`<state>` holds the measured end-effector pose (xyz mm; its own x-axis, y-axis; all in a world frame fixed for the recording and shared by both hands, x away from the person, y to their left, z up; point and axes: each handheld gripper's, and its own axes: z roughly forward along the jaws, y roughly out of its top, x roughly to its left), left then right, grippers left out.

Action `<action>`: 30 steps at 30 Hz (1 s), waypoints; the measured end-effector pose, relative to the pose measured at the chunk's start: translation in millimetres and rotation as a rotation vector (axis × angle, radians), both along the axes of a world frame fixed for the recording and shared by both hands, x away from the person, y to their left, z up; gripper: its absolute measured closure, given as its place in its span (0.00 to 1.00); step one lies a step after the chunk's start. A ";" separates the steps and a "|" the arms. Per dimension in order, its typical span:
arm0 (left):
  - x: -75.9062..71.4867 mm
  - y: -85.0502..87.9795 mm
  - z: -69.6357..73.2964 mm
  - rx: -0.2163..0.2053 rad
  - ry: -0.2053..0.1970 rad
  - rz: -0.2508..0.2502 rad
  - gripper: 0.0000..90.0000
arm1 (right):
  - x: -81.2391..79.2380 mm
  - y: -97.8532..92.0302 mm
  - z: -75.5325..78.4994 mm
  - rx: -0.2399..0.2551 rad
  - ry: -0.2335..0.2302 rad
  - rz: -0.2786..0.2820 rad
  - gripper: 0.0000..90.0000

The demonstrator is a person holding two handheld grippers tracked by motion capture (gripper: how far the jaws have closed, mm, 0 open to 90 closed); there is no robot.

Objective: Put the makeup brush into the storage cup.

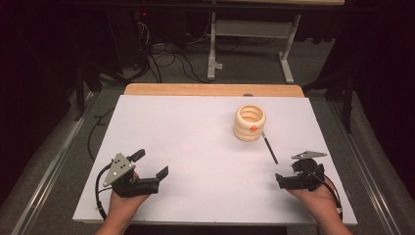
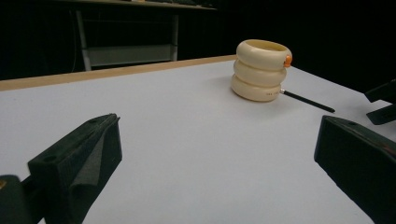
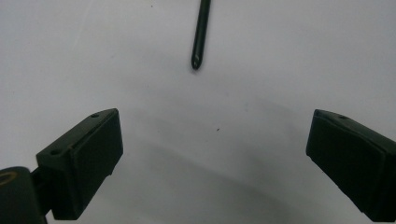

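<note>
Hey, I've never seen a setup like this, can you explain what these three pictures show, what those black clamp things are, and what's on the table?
A person holds a hand-operated gripper in each hand: the left gripper and the right gripper. One picture looks down from above the person's side; the other two come from cameras riding on each gripper, looking along its black fingers. On the white table surface stand a cream ribbed ring-shaped holder with an orange dot and, beside it, a thin black pen-like stick lying flat. Both grippers are open and hold nothing.
</note>
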<state>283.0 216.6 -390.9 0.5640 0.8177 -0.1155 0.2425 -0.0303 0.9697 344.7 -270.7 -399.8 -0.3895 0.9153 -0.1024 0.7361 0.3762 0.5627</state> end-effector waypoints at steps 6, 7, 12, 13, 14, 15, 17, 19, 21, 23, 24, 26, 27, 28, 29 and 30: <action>0.9 -1.2 -1.2 -0.011 0.011 0.001 0.02 | 2.3 0.5 -2.0 -0.018 0.042 0.011 0.06; 0.6 -1.8 -1.3 -0.008 0.008 -0.001 0.02 | 2.8 0.9 -2.5 -0.022 0.050 0.017 0.06; -0.9 -1.2 0.5 -0.006 0.000 0.002 0.02 | 4.0 4.3 -1.7 -0.039 0.096 0.051 0.08; -1.0 -1.2 0.4 -0.007 0.000 0.003 0.02 | 3.7 6.0 -0.6 -0.047 0.111 0.061 0.08; -1.0 -1.2 0.4 -0.007 0.000 0.003 0.02 | 3.7 6.0 -0.6 -0.047 0.111 0.061 0.08; -1.0 -1.3 0.5 -0.007 0.001 0.002 0.02 | 3.7 6.2 0.2 -0.047 0.116 0.068 0.08; -1.1 -1.5 0.7 -0.006 0.000 0.000 0.02 | 3.6 7.0 3.2 -0.054 0.129 0.072 0.08; -1.7 -1.4 1.3 -0.003 -0.003 -0.002 0.02 | 4.2 7.1 4.6 -0.060 0.144 0.075 0.08; -1.9 -1.0 1.5 -0.005 -0.003 -0.001 0.02 | 5.4 6.8 5.9 -0.069 0.167 0.080 0.08; -1.4 -1.2 0.9 -0.006 -0.003 -0.001 0.02 | 6.8 6.9 7.5 -0.083 0.187 0.086 0.08; -1.1 -1.3 0.7 -0.003 -0.001 -0.003 0.02 | 7.2 7.3 8.1 -0.087 0.193 0.084 0.08; -0.9 -1.8 0.6 -0.004 0.000 -0.004 0.02 | 8.8 7.5 9.0 -0.090 0.212 0.093 0.08; -0.9 -1.8 0.6 -0.004 0.000 -0.004 0.02 | 8.8 7.5 9.0 -0.090 0.212 0.093 0.08; -1.1 -2.4 0.6 -0.003 -0.001 -0.005 0.02 | 10.9 8.4 9.8 -0.099 0.227 0.096 0.09; -1.1 -2.6 0.6 -0.001 -0.001 -0.006 0.02 | 11.9 8.3 10.5 -0.106 0.237 0.101 0.09; -1.1 -2.6 0.6 -0.001 -0.001 -0.006 0.02 | 11.9 8.3 10.5 -0.106 0.237 0.101 0.09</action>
<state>281.9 214.0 -390.3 0.5688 0.8144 -0.1151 0.2410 -0.0311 0.9700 356.6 -262.4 -389.3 -0.5024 0.8599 -0.0901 0.7986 0.5015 0.3327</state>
